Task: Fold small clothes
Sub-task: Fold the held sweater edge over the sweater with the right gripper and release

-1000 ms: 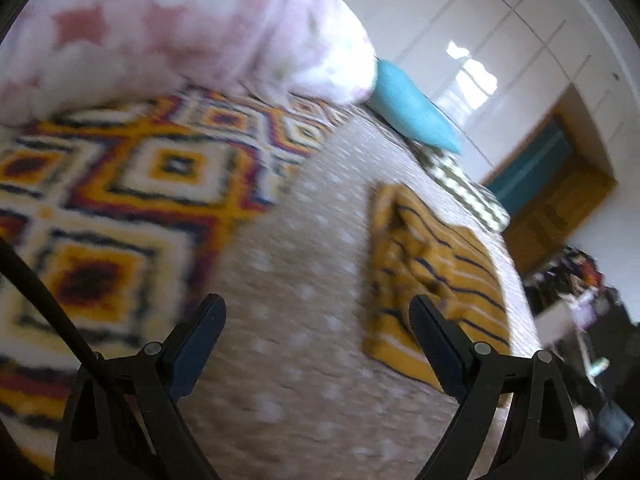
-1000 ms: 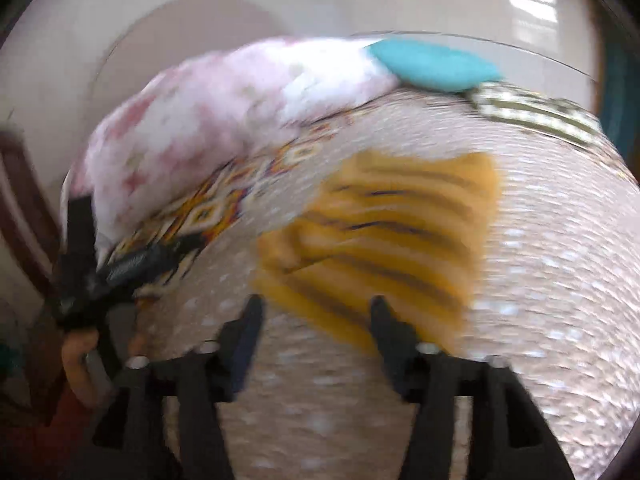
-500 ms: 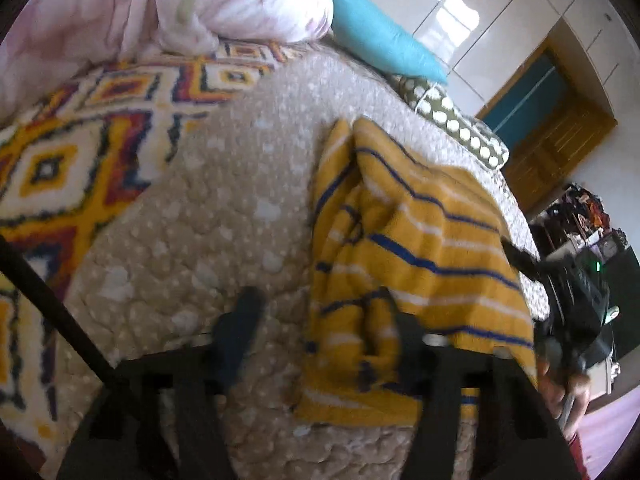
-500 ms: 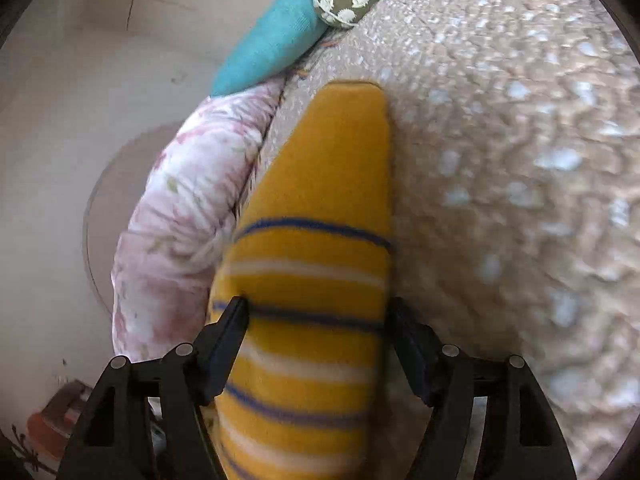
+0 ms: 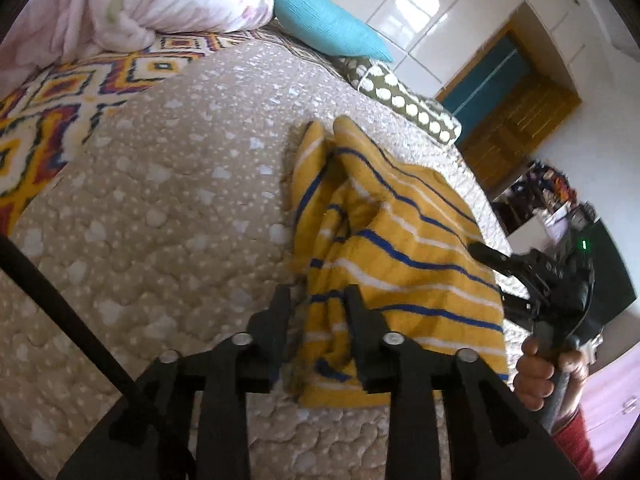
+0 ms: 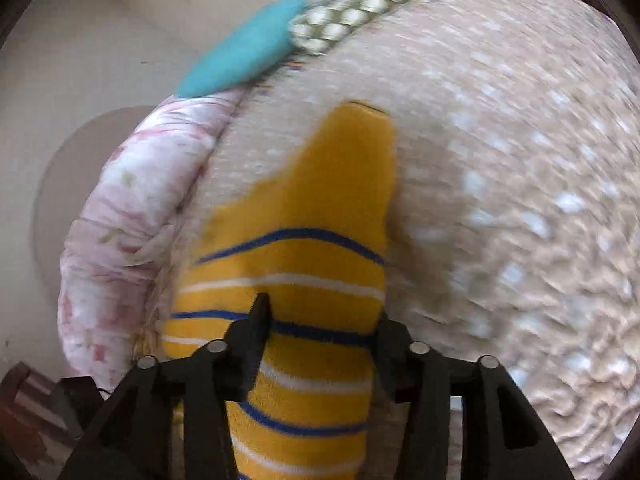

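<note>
Now my left hand-held gripper point(image 5: 316, 300) points down at the near left edge of the small yellow garment point(image 5: 404, 248), which has blue and white stripes and lies bunched on the beige quilted bedspread point(image 5: 160, 208) of the bed. Its jaws are closing, and a fold of the striped cloth stands between them; whether the pads already press on it I cannot tell from my left wrist view. My right hand-held gripper point(image 6: 320, 320) comes to the same garment from the other side. Its jaws are also closing, with the yellow cloth between them: one finger lies on top of the fabric and the other sits at the cloth's right edge, but they do not yet clamp it. In the left wrist view I see this right gripper at the far right edge of the garment, held by my right hand point(image 5: 548, 368) with a red sleeve point(image 5: 576, 444) below it. Behind the garment, at the far end of the bed, lie a turquoise pillow point(image 5: 324, 20) and a green pillow with white dots point(image 5: 404, 96). A pink flowered duvet point(image 5: 132, 0) is piled in the far left corner, and just beside it lies a blanket with a colourful diamond pattern point(image 5: 52, 120).
</note>
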The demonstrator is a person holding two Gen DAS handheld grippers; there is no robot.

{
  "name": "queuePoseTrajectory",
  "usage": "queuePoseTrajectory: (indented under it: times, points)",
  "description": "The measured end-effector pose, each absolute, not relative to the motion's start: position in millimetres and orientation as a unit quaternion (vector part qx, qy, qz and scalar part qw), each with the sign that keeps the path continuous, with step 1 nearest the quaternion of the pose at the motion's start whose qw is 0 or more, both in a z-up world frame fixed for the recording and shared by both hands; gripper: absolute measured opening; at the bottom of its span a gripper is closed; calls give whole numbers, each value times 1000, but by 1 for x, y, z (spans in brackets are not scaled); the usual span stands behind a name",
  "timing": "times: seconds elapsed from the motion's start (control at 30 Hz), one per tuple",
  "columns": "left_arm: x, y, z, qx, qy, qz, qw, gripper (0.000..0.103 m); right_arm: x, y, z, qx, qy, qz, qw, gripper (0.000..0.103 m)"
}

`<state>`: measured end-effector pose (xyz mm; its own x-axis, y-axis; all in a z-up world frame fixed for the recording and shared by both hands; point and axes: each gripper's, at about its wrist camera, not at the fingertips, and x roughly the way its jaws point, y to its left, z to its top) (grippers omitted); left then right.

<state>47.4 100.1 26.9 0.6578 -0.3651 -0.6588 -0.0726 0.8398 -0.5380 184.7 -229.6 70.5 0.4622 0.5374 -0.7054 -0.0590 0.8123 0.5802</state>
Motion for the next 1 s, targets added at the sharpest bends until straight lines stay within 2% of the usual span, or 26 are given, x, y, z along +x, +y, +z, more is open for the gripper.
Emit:
queuePoseTrajectory:
  times: [0.07,0.17,0.23,0.3,0.33,0.47,0.63,0.8,0.9,1.0]
  points:
    - [37,109,32,-271,394,-79,874,33,173,-233,90,233,458,162,842,57]
    - [22,121,43,-262,373,-54,888,46,159,-221,128,179,416,158,878,57]
    - [15,129,52,-249,358,-21,900,58,156,-201,145,151,407,174,884,46]
    - [9,137,55,-232,347,17,909,64,161,-175,146,146,425,208,869,21]
    - [7,141,56,-226,344,31,911,64,166,-154,143,143,438,225,858,19]
    - [3,156,51,-221,347,59,909,64,178,-97,114,123,477,254,833,17]
    - [12,166,39,-219,373,67,899,66,194,-35,56,150,544,281,776,18]
    - [14,180,30,-252,384,68,885,67,176,-37,73,165,524,313,775,19]
    - [14,184,29,-264,381,77,883,71,154,-47,80,181,506,347,769,19]
    - [15,184,25,-263,386,81,880,71,124,-40,60,175,536,381,733,19]
